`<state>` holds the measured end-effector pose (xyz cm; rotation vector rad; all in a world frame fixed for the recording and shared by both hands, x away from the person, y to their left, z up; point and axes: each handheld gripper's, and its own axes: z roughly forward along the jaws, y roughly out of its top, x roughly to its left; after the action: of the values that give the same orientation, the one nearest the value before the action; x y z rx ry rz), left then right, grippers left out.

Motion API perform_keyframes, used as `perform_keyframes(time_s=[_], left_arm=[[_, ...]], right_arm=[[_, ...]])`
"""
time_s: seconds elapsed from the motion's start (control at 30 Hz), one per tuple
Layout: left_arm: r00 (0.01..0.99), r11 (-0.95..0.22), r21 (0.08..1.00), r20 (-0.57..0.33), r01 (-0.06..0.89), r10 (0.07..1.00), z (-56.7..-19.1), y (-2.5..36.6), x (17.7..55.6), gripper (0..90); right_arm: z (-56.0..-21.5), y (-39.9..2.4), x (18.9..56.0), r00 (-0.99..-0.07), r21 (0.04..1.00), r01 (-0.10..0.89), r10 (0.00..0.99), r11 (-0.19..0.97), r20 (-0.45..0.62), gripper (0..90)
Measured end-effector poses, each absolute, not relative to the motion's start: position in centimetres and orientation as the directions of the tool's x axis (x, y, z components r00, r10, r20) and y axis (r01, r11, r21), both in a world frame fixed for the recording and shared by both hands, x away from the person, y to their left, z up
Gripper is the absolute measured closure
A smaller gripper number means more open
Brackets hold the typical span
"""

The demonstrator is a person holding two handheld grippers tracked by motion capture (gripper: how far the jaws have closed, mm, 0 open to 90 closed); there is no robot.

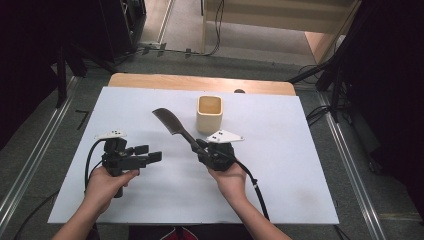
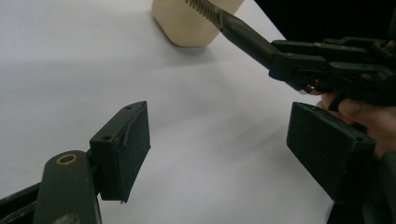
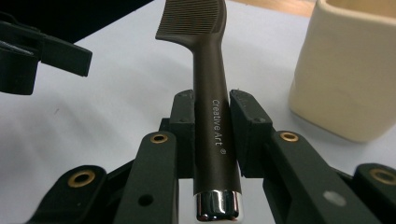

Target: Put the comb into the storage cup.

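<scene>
Gripping: the right gripper (image 1: 201,146) pinched the handle of a dark brown comb (image 1: 172,123), one black pad pressed on each side of the handle.
Comb in the right gripper view: the comb (image 3: 211,107) stood up between the jaws, its fine-toothed head at the top, white lettering running along the handle and a shiny metal cap at the bottom end.
Comb's place: in the high view it was held above the white table (image 1: 280,165), slanting away from the person and to their left, with its head to the left of a cream cup (image 1: 209,113).
Cup: it stood upright and square-mouthed toward the far side of the table, near the right gripper, and apart from the comb.
Left gripper: the left gripper (image 1: 150,153) was spread wide, with nothing between its jaws.
Left gripper view: the two pads hung over bare table, and beyond them the right gripper (image 2: 275,60) carried the comb (image 2: 233,25) in front of the cup (image 2: 187,21).
Hands: the left hand (image 1: 107,182) and the right hand (image 1: 231,180) each held a gripper from below, forearms entering from the bottom edge.
Table edge: a strip of bare wood (image 1: 200,82) showed beyond the white surface.
</scene>
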<state>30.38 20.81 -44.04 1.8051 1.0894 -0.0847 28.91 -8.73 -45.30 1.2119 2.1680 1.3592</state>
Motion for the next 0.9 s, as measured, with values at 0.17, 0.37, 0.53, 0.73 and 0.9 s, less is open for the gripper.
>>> perform_keyframes(time_s=[0.17,0.37,0.53,0.73,0.9], left_arm=[[0.594,-0.128,0.701,-0.477,0.702,0.647,-43.5,20.5,31.4,23.1],[0.588,-0.127,0.707,-0.460,0.696,0.665,-43.0,19.8,32.4,23.1],[0.586,-0.107,0.714,-0.469,0.692,0.661,-42.1,19.2,33.5,23.0],[0.577,-0.087,0.720,-0.471,0.688,0.668,-41.5,18.8,34.3,23.0],[0.577,-0.084,0.731,-0.456,0.677,0.677,-41.0,18.2,35.0,23.0]], right_arm=[[-45.2,-7.7,29.3,-0.569,0.870,0.463,0.810,0.172,0.143,70.0],[-45.2,-7.2,29.7,-0.546,0.882,0.456,0.820,0.119,0.171,70.0],[-45.2,-6.6,30.2,-0.532,0.902,0.424,0.828,0.077,0.179,70.0],[-45.7,-6.0,30.6,-0.513,0.907,0.419,0.833,0.033,0.206,70.0],[-46.0,-5.6,30.5,-0.505,0.922,0.386,0.840,0.014,0.198,70.0]])
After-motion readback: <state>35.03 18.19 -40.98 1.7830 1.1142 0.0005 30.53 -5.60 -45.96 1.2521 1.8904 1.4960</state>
